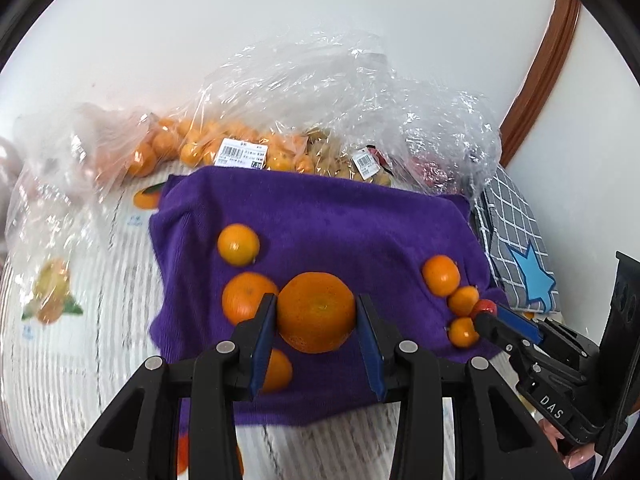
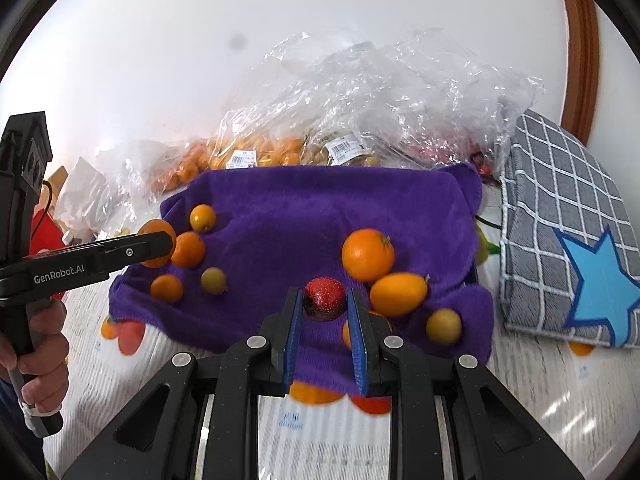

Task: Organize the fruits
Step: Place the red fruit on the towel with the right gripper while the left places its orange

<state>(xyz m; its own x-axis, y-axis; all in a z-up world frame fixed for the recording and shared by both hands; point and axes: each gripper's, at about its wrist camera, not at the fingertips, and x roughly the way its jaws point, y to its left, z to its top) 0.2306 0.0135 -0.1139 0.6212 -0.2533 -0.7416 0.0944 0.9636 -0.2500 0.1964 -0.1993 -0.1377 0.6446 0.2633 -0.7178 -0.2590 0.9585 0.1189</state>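
My left gripper (image 1: 316, 310) is shut on a large orange (image 1: 316, 312), held above the purple cloth (image 1: 320, 216). In the right wrist view that gripper (image 2: 160, 244) comes in from the left with the orange (image 2: 154, 226) partly hidden behind its finger. My right gripper (image 2: 325, 302) is shut on a red strawberry (image 2: 325, 298) over the cloth (image 2: 320, 208). The left wrist view shows it (image 1: 486, 314) at the right with the strawberry (image 1: 484, 307) at its tip. Loose oranges (image 1: 238, 245) and small kumquats (image 2: 398, 294) lie on the cloth in two groups.
Clear plastic bags (image 1: 320, 120) of oranges and other fruit lie behind the cloth against a white wall. A grey checked cloth with a blue star (image 2: 568, 240) lies at the right. A fruit-printed table cover (image 1: 60, 300) shows around the cloth. A hand (image 2: 44, 344) holds the left gripper's handle.
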